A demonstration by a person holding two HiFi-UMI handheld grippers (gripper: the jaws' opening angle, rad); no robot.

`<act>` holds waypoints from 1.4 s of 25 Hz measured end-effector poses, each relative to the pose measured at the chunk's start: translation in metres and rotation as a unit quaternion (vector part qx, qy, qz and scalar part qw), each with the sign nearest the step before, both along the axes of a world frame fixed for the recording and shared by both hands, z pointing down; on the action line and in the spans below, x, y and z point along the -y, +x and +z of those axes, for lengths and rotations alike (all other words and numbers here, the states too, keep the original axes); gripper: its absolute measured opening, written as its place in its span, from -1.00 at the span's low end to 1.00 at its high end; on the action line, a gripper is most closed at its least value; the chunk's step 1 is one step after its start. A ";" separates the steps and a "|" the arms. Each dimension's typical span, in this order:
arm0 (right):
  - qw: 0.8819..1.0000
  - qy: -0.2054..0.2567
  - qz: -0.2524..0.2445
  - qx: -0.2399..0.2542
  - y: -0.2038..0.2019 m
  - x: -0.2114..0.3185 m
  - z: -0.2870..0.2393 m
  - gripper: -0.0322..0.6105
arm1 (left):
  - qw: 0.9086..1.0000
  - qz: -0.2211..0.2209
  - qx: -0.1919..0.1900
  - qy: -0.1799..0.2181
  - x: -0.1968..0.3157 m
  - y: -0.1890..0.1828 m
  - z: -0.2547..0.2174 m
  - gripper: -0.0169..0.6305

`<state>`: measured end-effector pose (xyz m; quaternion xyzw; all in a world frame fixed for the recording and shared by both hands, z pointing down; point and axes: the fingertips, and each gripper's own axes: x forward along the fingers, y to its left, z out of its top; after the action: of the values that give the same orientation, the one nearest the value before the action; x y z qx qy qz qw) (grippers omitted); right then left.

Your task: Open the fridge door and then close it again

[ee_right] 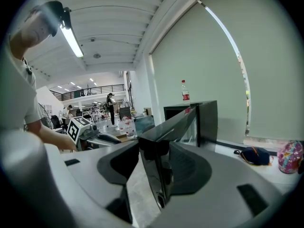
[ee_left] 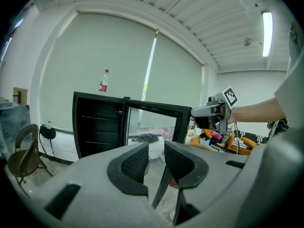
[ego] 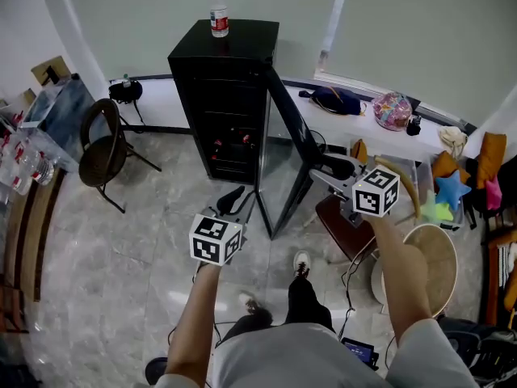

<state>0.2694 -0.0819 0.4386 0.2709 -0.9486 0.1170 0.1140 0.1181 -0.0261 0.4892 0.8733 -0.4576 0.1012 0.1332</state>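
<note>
The fridge [ego: 222, 95] stands against the far wall with its door [ego: 284, 168] swung wide out toward me, hinged on the right side of the cabinet, shelves exposed. The right tongs [ego: 321, 170] are at the door's free edge. In the right gripper view that edge [ee_right: 154, 170] sits between the two jaws, which stand apart around it with a visible gap on the left side, so I judge this a straddle, not a clamp. The left tongs [ego: 234, 200] hang low in front of the open cabinet, jaws only narrowly apart with nothing between them. I read the opening as done and the closing as the step in hand. To do it well, I should keep contact at the free edge, farthest from the hinge, and follow the door's arc instead of pushing straight. Pressure belongs on the frame, not the glass. The left tongs should stay out of the gap between door and cabinet. A bottle [ego: 218, 10] stands on top, so the last part of the swing should be slow.
</note>
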 end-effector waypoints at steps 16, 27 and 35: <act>0.997 0.006 -0.080 0.005 -0.063 -0.016 0.000 -0.41 | 1.000 -0.004 0.022 0.006 -0.011 -0.009 0.007 -0.61; 0.993 0.007 -0.120 0.014 -0.124 -0.020 -0.002 -0.47 | 0.999 0.005 0.029 0.018 -0.004 -0.024 0.004 -0.40; 0.989 0.007 -0.145 0.022 -0.177 -0.017 -0.002 -0.52 | 1.000 -0.010 0.023 0.007 0.010 -0.048 0.013 -0.31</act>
<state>0.0928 -0.0652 0.4368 0.1291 -0.9810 0.0983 0.1066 0.0697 -0.0361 0.5020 0.8671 -0.4697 0.1165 0.1180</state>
